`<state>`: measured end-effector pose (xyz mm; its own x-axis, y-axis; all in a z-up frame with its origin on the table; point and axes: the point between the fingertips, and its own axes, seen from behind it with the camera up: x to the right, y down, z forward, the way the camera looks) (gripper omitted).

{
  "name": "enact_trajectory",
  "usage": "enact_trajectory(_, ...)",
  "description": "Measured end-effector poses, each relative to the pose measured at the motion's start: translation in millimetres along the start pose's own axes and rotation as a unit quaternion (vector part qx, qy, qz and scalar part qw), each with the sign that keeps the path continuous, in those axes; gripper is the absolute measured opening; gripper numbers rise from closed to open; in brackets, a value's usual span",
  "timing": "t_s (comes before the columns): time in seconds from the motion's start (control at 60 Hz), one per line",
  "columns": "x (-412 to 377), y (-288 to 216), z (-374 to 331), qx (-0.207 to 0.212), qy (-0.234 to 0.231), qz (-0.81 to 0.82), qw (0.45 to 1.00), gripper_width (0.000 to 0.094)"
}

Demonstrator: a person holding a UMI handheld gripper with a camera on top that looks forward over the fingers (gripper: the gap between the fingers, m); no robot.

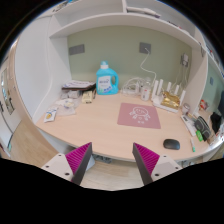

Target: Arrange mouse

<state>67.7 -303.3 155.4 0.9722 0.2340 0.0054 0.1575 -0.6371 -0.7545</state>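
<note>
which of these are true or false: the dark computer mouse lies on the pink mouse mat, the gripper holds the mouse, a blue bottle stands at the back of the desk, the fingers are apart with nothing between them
1. The dark computer mouse lies on the pink square mouse mat. False: it rests on the bare wooden desk, apart from the mat, off to its side.
2. The gripper holds the mouse. False: the mouse lies out beyond the fingers, untouched.
3. A blue plastic bottle stands at the back of the desk near the wall. True.
4. The fingers are apart with nothing between them. True: only bare desk shows in the gap.
</note>
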Motion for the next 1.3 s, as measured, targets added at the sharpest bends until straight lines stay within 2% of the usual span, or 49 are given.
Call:
enact_trajectory(0.15, 103.8, 67.4, 18.7, -0.025, 0.051, 0.017, 0.998, 0.0841)
enact_trajectory(0.383, 246.5, 113.6, 61.2, -0.025, 0.104, 0.012, 0.994, 0.0841)
enact_trajectory(0.617, 318.9, 120.9, 115.9, -0.023, 0.111, 0.011, 0.994, 0.0846)
enact_trajectory(0.65, 319.4, 113.0, 121.9, -0.011, 0.101, 0.013, 0.995, 0.0841)
enact_trajectory(0.917, 350.2, 81.1, 163.4, 0.003, 0.078, 0.011, 0.997, 0.0843)
enact_trajectory(1.083, 364.1, 63.5, 183.9, 0.008, 0.081, 0.025, 0.996, 0.0845)
enact_trajectory(1.183, 366.1, 57.3, 196.6, 0.008, 0.069, 0.056, 0.996, 0.0784)
enact_trajectory(1.233, 369.5, 53.7, 199.4, 0.011, 0.077, 0.055, 0.995, 0.0703)
enact_trajectory(1.3, 363.5, 51.2, 202.4, 0.012, 0.072, 0.049, 0.996, 0.0546)
